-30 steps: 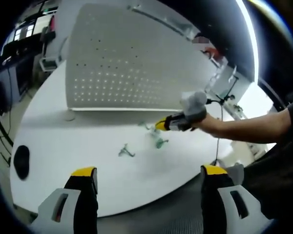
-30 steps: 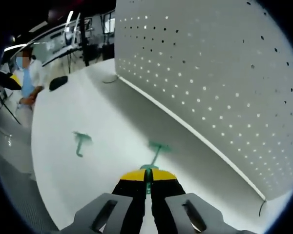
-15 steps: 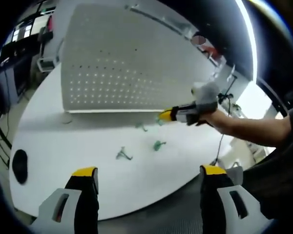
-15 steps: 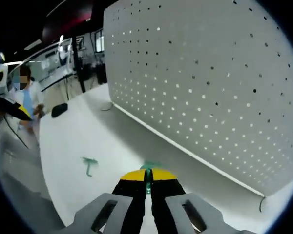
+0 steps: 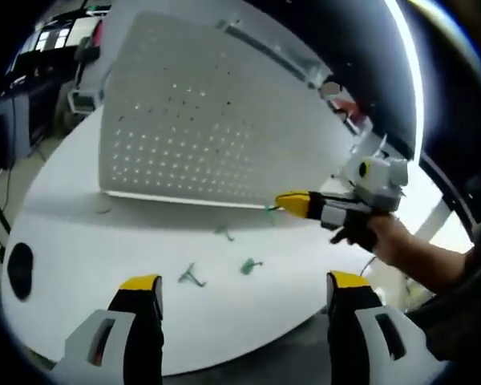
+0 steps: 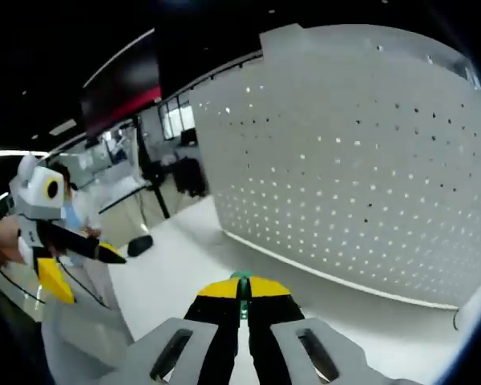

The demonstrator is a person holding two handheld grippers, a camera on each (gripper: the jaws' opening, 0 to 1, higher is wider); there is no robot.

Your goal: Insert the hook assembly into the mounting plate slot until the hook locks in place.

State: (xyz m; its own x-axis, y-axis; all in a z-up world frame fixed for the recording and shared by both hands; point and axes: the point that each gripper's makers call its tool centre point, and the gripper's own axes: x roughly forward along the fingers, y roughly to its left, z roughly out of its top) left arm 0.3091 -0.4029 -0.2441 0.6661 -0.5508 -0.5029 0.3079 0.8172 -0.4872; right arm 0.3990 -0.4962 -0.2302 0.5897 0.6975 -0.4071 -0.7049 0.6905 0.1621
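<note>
Carrying green hook toward perforated mounting plate, clamped at tip of right gripper, raised above white table. Left gripper wide, empty (three spare hooks near plate). Best approached square to a slot, slowly, pressing until locked.

No text, label, brand or number can be read anywhere.

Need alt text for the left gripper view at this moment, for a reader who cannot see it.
The right gripper, held in a person's hand, carries a small green hook toward the lower edge of an upright white pegboard. Three more green hooks lie on the white table below. The left gripper waits with its jaws apart in the foreground.
</note>
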